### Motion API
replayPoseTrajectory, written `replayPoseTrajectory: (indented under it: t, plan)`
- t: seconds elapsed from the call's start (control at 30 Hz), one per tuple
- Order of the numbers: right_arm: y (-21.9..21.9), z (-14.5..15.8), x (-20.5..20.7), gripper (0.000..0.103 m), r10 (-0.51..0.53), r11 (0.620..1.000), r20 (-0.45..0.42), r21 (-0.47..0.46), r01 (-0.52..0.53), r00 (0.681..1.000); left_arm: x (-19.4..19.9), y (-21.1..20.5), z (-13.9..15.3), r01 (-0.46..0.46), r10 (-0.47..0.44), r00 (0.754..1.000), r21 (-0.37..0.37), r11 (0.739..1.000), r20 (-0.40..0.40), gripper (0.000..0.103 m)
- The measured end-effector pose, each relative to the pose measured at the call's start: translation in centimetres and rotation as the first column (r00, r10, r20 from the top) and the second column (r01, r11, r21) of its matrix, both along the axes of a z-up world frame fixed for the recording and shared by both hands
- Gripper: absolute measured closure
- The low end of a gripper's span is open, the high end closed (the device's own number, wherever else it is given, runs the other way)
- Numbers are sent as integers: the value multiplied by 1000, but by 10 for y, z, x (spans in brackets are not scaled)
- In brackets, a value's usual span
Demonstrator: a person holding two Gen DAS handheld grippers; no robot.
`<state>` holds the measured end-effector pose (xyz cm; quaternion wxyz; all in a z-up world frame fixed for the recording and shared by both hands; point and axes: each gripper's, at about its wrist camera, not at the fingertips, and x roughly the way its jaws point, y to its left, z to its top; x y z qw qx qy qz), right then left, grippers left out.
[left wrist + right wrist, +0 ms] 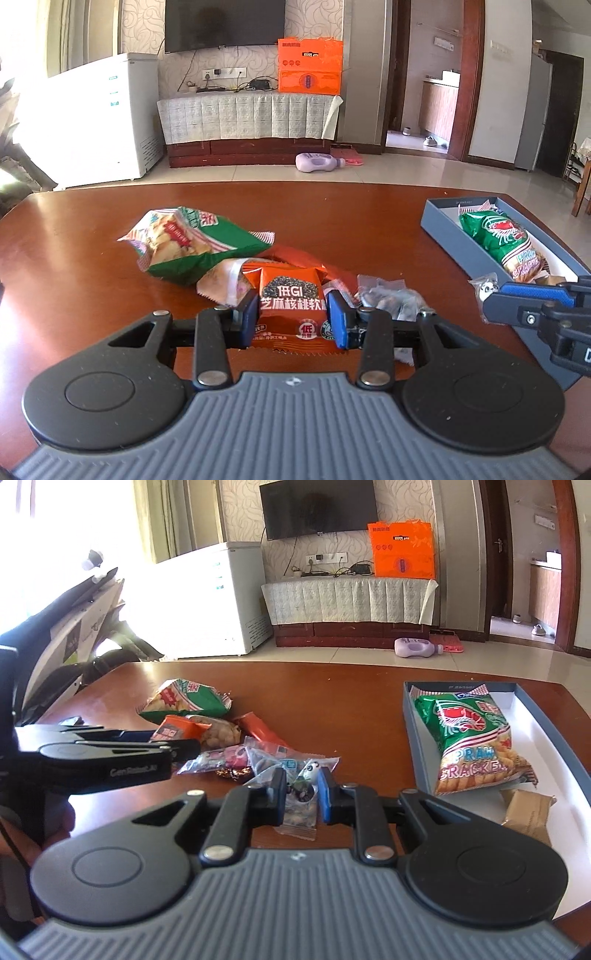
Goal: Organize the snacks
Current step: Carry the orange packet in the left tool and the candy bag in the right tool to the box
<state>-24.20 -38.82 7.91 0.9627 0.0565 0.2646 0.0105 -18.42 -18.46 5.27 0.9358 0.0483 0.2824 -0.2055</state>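
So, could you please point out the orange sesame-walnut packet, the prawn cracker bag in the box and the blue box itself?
orange packet (pixel 291 295), left wrist view, middle of its printed front.
prawn cracker bag (pixel 469 746), right wrist view, centre of its front.
blue box (pixel 410 716), right wrist view, its left wall.

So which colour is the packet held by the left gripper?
Orange packet, clearest in the left wrist view.
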Motion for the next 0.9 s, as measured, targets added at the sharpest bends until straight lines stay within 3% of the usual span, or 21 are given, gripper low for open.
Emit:
replayPoseTrajectory:
  t: [0.9]
  plan:
    - [-39, 15, -36, 82, -64, 998, 60, -14, 64, 996, -13, -80, 11, 148, -147, 988, -13, 989, 38, 58]
